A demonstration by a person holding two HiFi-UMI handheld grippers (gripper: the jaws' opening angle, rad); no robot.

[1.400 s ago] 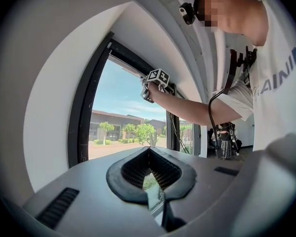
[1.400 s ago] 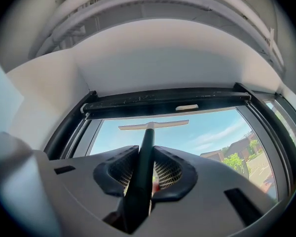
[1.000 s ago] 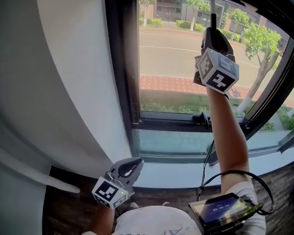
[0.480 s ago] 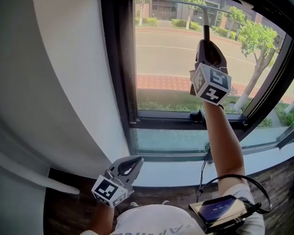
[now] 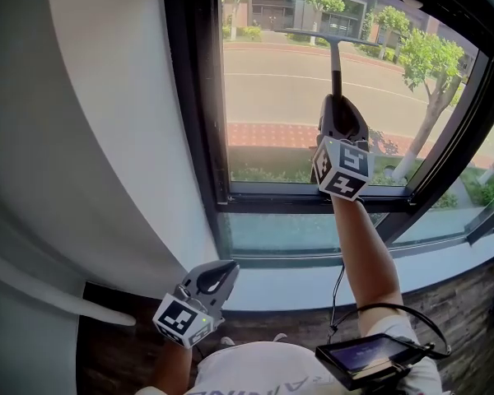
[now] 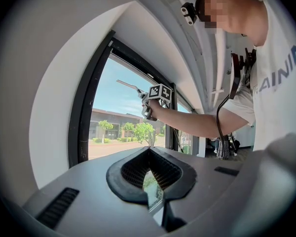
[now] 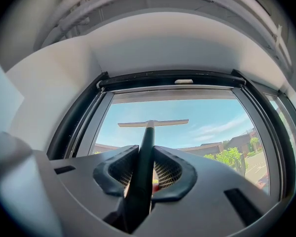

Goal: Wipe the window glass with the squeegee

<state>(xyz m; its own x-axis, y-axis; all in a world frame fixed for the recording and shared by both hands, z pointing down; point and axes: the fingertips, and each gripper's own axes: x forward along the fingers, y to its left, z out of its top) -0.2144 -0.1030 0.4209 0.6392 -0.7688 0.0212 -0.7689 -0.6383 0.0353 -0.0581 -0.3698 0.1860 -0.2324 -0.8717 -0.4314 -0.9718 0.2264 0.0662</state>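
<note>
**Glass still to be wiped below a squeegee held high on the pane**

Black-handled, the squeegee (image 7: 146, 147) is pinched by its handle between the jaws of the right gripper (image 7: 145, 171), which are pressed in on it from both sides. Its pale blade lies level across the upper part of the window glass (image 5: 272, 97), below the top edge and roughly midway between the side edges. The blade looks to be laid against the pane, though no view shows the contact for certain.

The left gripper (image 6: 150, 174) hangs low, near the window sill (image 5: 296, 290) and just off the white wall (image 5: 107, 155). Its jaws are pressed together at the tips with nothing between them, so it takes no part in the wipe.

As for progress, the glass shows no water, foam or streaks, so I cannot tell which areas have been wiped. Judging by where the blade sits, a stroke is in hand. Everything from the blade down to the bottom edge by the black window frame (image 5: 199, 122) appears left to do, and so do the strips along both side edges.

No container of any kind shows, neither bucket nor bottle. The only other item is a small screen device (image 5: 362, 359) at the person's waist.
</note>
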